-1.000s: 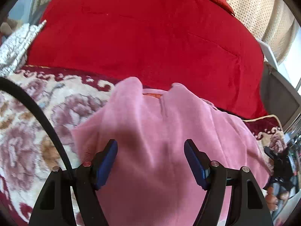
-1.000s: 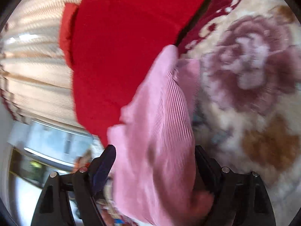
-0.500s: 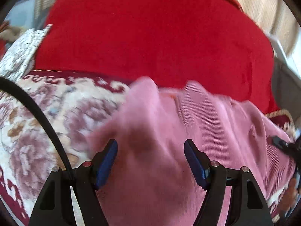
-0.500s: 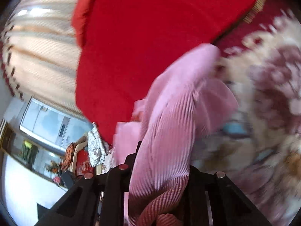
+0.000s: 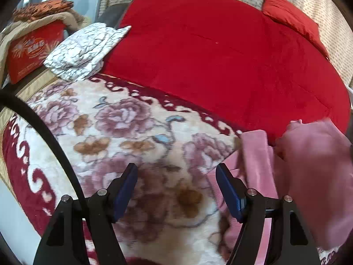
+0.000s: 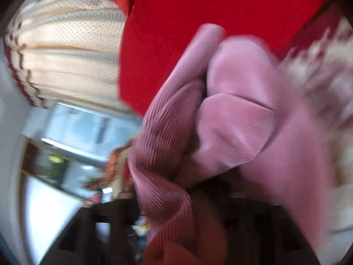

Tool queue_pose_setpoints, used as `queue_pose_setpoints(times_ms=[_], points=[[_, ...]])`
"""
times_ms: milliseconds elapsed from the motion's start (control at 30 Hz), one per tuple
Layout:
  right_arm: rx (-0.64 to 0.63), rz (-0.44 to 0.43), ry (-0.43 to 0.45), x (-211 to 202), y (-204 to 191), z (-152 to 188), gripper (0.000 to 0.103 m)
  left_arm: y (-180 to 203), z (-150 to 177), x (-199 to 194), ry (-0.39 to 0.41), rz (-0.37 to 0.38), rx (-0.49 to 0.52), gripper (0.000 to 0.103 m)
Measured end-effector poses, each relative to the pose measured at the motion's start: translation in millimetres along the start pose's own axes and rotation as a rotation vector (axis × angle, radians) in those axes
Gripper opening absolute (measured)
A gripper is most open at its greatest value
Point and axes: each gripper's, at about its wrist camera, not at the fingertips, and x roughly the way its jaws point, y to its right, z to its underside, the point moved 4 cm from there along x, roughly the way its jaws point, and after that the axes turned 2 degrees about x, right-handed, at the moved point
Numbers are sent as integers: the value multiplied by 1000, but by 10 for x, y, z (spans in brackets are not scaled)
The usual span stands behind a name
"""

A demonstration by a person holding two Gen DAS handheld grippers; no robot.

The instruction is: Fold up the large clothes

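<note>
Left tongs [image 5: 176, 190] apart over floral blanket [image 5: 132, 132], empty — right tongs opening, pink corduroy garment [image 6: 231, 132] bunched in front.

Ribbed pink garment [image 6: 167, 132], plush blanket [image 5: 136, 137]

Bed under my tongs: floral blanket [image 5: 136, 132] covers the near part, red quilt [image 5: 220, 50] the far part. Pink ribbed garment [image 5: 313, 167] lies bunched at right; folded white patterned cloth [image 5: 83, 48] far left.

one pink garment [image 5: 308, 176], one red quilt [image 5: 220, 55], one floral blanket [image 5: 132, 143], one red pillow [image 5: 291, 19]
</note>
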Motion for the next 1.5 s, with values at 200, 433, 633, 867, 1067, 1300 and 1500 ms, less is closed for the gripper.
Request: queue_pose_setpoints(times_ms=[200, 433, 633, 867, 1067, 1300, 1500], points=[[3, -193, -48, 0, -138, 88, 80, -41, -42, -191, 46, 44, 2, 74], [-240, 105, 85, -681, 78, 50, 45, 368, 14, -337, 42, 298, 38, 74], [-292, 265, -3, -403, 592, 215, 38, 921, 181, -462, 65, 399, 213, 74], [-498, 382, 31, -338, 539, 350, 38, 1153, 564, 212, -92, 64, 453, 90], [-548, 398, 32, -295, 446, 416, 38, 1031, 510, 398, -141, 107, 379, 97], [-667, 406, -37, -464, 371, 700, 42, 993, 416, 248, -81, 31, 452, 95], [-669, 413, -64, -518, 440, 730, 42, 735, 292, 286, -110, 56, 335, 88]])
